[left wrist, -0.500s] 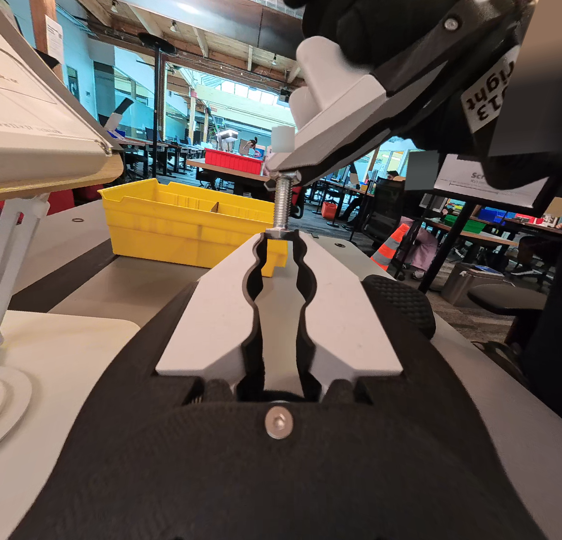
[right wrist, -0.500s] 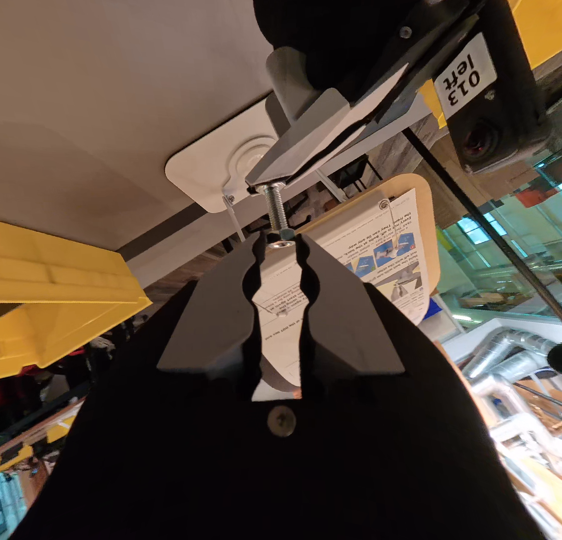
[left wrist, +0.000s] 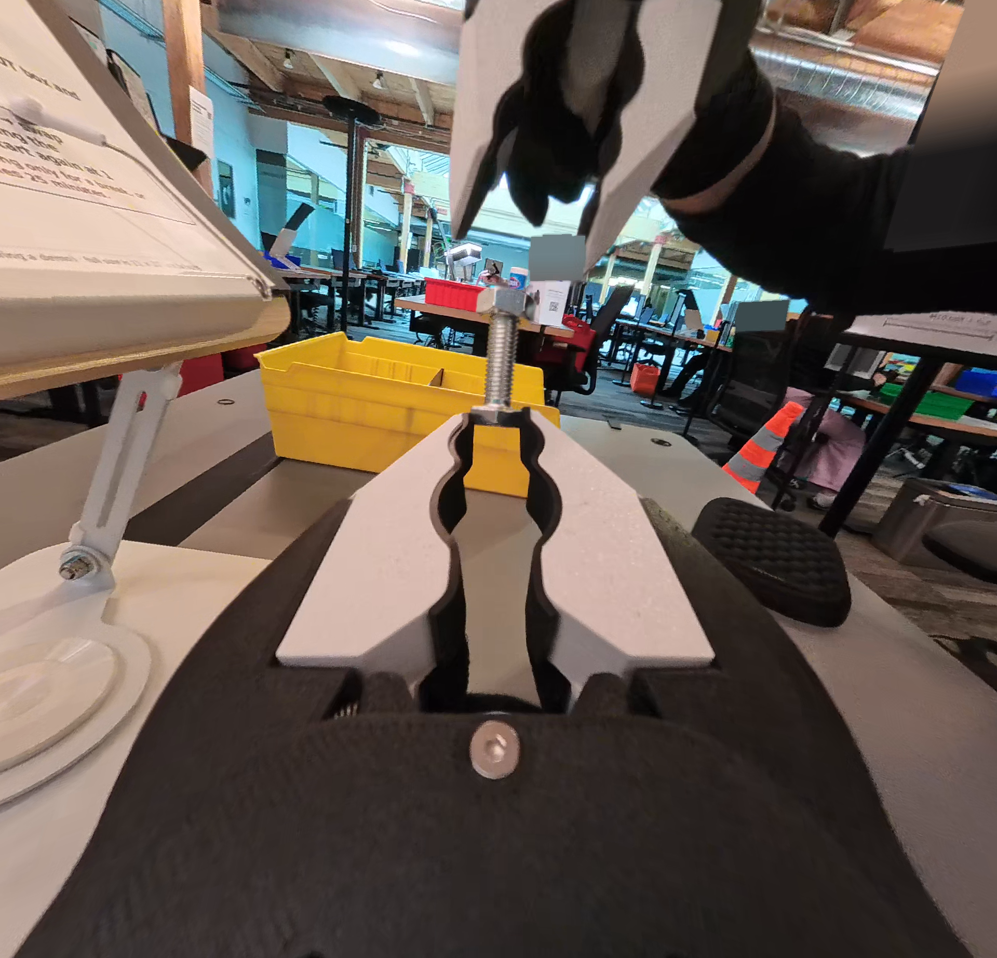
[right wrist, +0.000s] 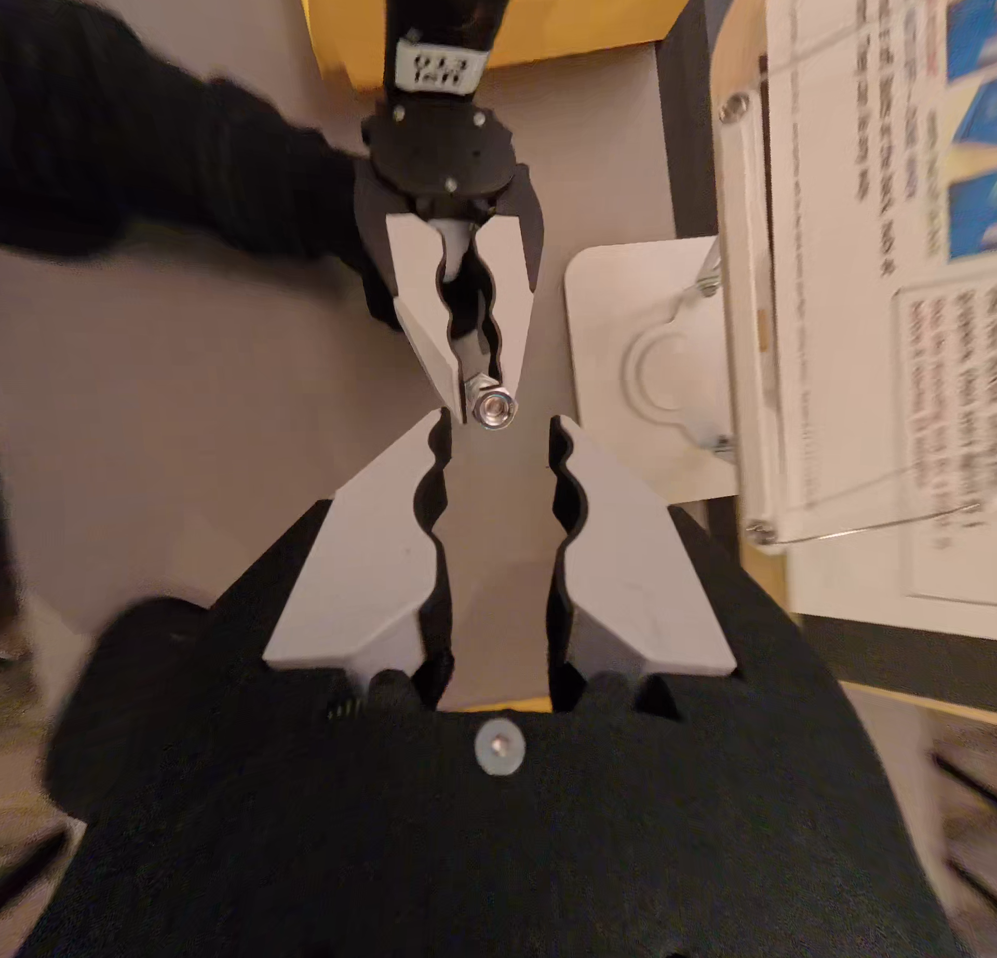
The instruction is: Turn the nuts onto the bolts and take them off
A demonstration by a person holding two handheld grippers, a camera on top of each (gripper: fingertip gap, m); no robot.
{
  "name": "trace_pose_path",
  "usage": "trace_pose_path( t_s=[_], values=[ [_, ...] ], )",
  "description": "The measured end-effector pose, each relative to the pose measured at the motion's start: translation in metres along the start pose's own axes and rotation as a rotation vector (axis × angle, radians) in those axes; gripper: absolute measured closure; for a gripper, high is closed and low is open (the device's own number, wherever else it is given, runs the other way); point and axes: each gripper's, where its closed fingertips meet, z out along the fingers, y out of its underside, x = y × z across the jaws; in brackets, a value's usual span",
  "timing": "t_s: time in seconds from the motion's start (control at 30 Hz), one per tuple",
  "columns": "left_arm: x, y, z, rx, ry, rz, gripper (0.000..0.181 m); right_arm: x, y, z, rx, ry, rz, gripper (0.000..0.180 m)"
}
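Left claw (left wrist: 499, 419) clamps bolt (left wrist: 500, 360) upright, nut (left wrist: 504, 302) at top; right claw (right wrist: 499, 425) spread open, empty, just above.

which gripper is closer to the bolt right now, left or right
Left. The left gripper is shut on the bolt at its lower end, holding it upright. The right gripper is open and hangs above the nut at the bolt's top, touching nothing.

open workshop, wooden ceiling beams (left wrist: 302, 77), distant desks (left wrist: 475, 311), perhaps skylights
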Motion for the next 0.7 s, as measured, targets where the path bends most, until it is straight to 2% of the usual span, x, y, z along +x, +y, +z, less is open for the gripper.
trace_pose_path(
  t_s=[0.03,0.1,0.23,0.33,0.47,0.6,0.7],
  values=[
    [0.001,0.0,0.001,-0.003,-0.001,0.006,0.165,-0.001,0.0,0.002,0.031,-0.046,0.086,0.14],
    [0.0,0.0,0.001,-0.004,-0.009,0.013,0.165,-0.005,0.008,0.01,0.02,-0.109,0.171,0.137],
    [0.0,0.0,0.001,-0.007,-0.013,0.02,0.165,-0.012,0.003,0.02,0.079,-0.175,0.247,0.152],
    [0.001,0.001,0.002,-0.009,-0.011,0.021,0.165,-0.008,0.002,0.021,0.096,-0.176,0.263,0.164],
    [0.001,0.001,0.002,-0.015,-0.012,0.022,0.165,-0.007,0.004,0.023,0.087,-0.171,0.22,0.164],
    [0.003,0.003,0.003,-0.026,0.004,0.015,0.165,-0.008,0.008,0.022,0.003,-0.113,-0.016,0.164],
    [0.006,0.007,0.005,-0.043,0.025,0.005,0.165,-0.009,0.014,0.02,-0.124,-0.022,-0.381,0.164]
  ],
)
